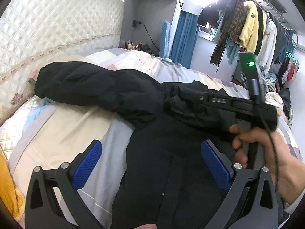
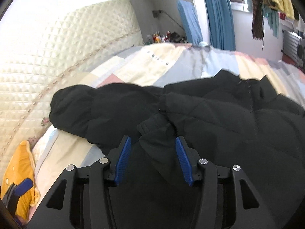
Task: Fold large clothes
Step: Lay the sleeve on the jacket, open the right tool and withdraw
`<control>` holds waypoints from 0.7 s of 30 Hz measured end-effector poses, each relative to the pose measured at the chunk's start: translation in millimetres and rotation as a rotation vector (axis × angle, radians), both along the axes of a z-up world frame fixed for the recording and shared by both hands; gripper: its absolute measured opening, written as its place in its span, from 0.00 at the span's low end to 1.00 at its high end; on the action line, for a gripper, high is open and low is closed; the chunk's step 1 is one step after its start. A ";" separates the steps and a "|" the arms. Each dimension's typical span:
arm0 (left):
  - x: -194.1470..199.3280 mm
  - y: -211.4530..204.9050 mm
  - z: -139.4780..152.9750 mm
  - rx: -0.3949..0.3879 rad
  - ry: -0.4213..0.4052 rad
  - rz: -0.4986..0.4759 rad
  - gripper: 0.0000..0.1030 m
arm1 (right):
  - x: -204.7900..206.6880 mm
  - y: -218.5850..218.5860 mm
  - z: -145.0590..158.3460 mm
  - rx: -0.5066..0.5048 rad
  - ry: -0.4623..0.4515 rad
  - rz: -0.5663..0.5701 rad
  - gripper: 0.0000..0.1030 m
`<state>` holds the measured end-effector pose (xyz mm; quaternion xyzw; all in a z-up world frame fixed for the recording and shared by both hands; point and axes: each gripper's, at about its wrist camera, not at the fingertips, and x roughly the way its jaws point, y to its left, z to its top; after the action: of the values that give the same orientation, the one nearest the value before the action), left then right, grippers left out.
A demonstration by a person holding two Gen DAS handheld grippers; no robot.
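Black jacket (image 1: 171, 152) lies on bed (image 1: 66, 129), sleeve (image 1: 91, 87) stretched toward headboard. Left gripper (image 1: 150, 162) spread wide, holding nothing. Right gripper (image 2: 153, 160) spread over armpit fabric, not pinching. Pinch the sleeve near the shoulder seam, fold across body, keep flat.

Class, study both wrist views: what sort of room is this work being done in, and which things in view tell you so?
Most likely a home bedroom. A black coat lies on a bed with a quilted headboard behind it, and clothes hang on a rail near the window.
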<state>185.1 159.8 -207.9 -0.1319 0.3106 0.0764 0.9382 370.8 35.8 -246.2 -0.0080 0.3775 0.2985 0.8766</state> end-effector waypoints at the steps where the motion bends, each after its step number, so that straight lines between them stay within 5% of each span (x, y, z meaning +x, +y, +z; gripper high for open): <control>1: -1.0 -1.8 1.1 -0.004 0.008 -0.003 1.00 | -1.4 -3.6 4.9 0.002 -0.007 -0.005 0.46; 4: -1.0 -9.6 7.3 0.036 0.098 -0.007 1.00 | -15.9 -25.0 31.1 0.019 -0.040 -0.025 0.46; 8: -10.5 -17.4 31.2 0.046 0.116 -0.004 1.00 | -36.1 -51.2 63.9 0.031 -0.087 -0.057 0.46; 15: -49.5 -46.3 67.8 0.039 0.028 -0.033 1.00 | -86.6 -96.7 110.7 0.038 -0.154 -0.071 0.46; 21: -70.9 -76.7 85.1 0.048 -0.022 -0.063 1.00 | -141.7 -143.5 121.9 0.026 -0.199 -0.125 0.46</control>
<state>114.2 83.1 -122.8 -0.1005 0.3024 0.0527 0.9464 229.0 -107.7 -124.4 -0.0026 0.2846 0.2459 0.9266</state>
